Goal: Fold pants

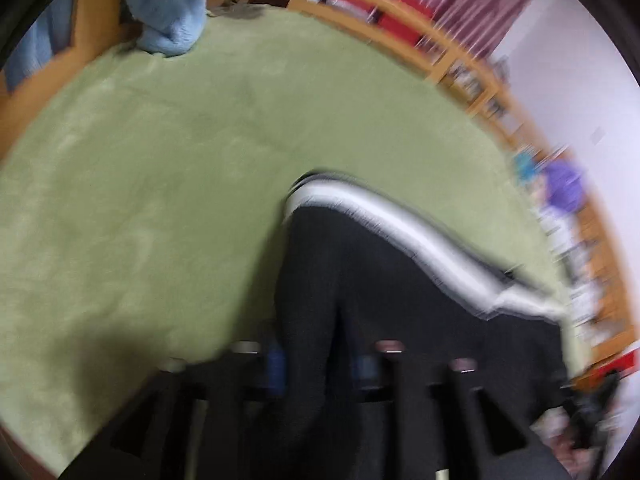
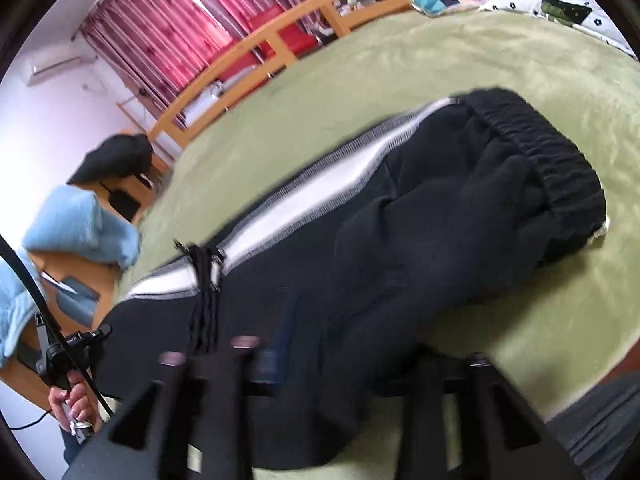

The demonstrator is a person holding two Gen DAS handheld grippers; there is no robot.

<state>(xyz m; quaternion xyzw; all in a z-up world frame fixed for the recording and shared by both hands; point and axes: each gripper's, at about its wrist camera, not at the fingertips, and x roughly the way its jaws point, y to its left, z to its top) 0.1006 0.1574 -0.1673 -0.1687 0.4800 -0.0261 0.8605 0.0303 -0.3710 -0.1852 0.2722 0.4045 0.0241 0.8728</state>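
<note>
Pants [image 2: 400,248]: black, white side stripe, on green bed [image 2: 400,64]; waistband at 2 o'clock.
Left hand-held gripper [image 1: 324,364]: apparently closed on pants; blurred.
Right hand-held gripper [image 2: 360,364]: grip state cannot be told.

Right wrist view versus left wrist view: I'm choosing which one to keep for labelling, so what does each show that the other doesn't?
Only the right wrist view shows the pants' elastic waistband, a patterned pillow, and the person's hand holding the other hand-held gripper. Only the left wrist view shows the wide bare stretch of green blanket left of the pants; it is also blurrier. Both show the black pants with their white side stripe, the wooden bed rail, red curtains and a light blue towel.
</note>
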